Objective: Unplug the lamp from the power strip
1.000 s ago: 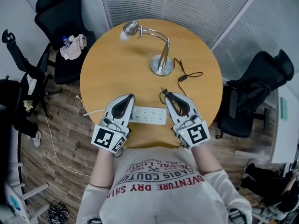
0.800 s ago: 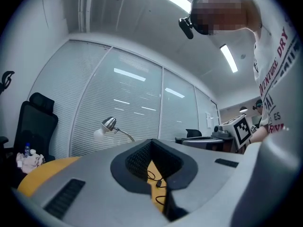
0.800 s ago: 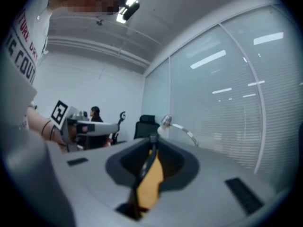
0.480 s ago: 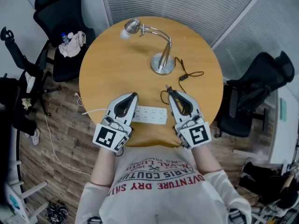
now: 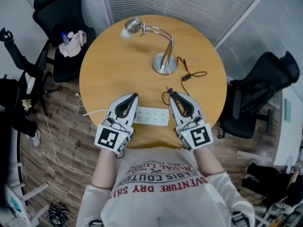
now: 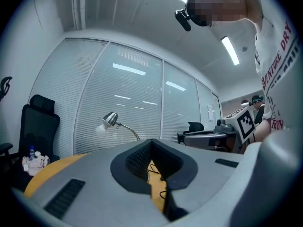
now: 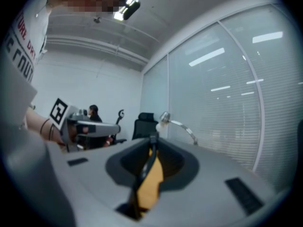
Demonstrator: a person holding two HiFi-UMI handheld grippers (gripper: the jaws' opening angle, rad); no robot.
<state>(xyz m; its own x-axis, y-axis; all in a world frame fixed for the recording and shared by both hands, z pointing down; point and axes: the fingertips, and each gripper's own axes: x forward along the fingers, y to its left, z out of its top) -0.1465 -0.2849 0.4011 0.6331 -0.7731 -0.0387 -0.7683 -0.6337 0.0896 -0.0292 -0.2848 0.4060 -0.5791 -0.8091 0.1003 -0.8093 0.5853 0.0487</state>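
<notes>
I saw a round wooden bench [image 5: 109, 74]. A silver desk lamp [image 5: 164, 66] stood on its far half. Its black cord [image 5: 185, 78] lay looped to the right. A white power strip [image 5: 151, 116] lay flat near my edge, its white cable [image 5: 94, 113] trailing off the left rim.

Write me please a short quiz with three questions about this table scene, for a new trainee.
1. True or false: the lamp stands on the round table.
2. What runs between the jaws of the right gripper? A) a white cable B) a black cord C) nothing
3. Fill in: in the head view, the white power strip lies ___ the two grippers.

Key: 1 true. 2 B, the black cord. 3 between.
</notes>
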